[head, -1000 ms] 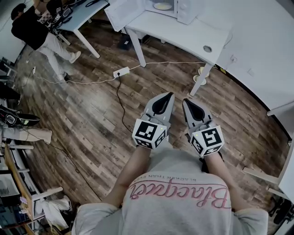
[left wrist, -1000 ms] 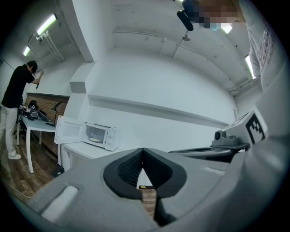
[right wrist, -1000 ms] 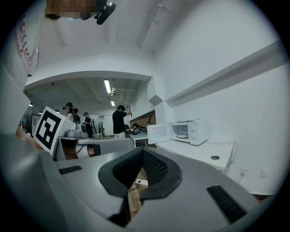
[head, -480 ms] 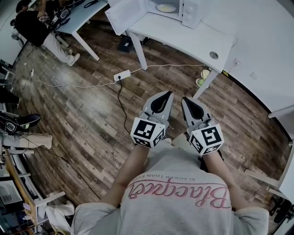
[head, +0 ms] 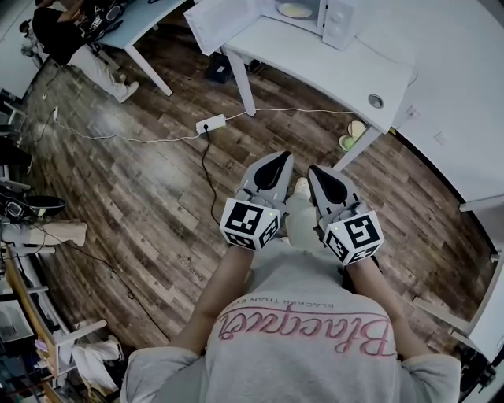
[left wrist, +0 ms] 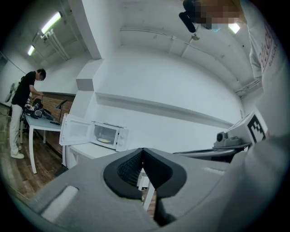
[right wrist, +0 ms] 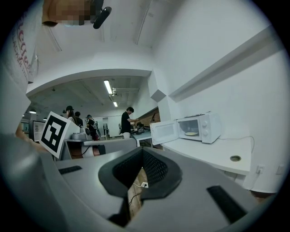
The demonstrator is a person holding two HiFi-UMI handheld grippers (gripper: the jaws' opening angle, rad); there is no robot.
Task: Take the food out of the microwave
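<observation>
A white microwave (head: 335, 17) stands on a white table (head: 331, 67) at the top of the head view, its door (head: 220, 22) swung open to the left. Inside it lies a pale plate of food (head: 295, 9), also seen as food (left wrist: 103, 141) and food (right wrist: 191, 133) in the gripper views. My left gripper (head: 282, 157) and right gripper (head: 314, 170) are side by side in front of my chest, over the wooden floor, well short of the table. Both point level toward the microwave. Each has its jaws together with nothing between them.
A power strip (head: 211, 123) and its cable lie on the floor between me and the table. The tabletop has a round cable hole (head: 376, 101). A person (head: 75, 43) stands at another table at the far left. A white wall runs along the right.
Both grippers have moved forward together toward the table. The microwave and table now sit lower and nearer in the head view. Jaws unchanged.
</observation>
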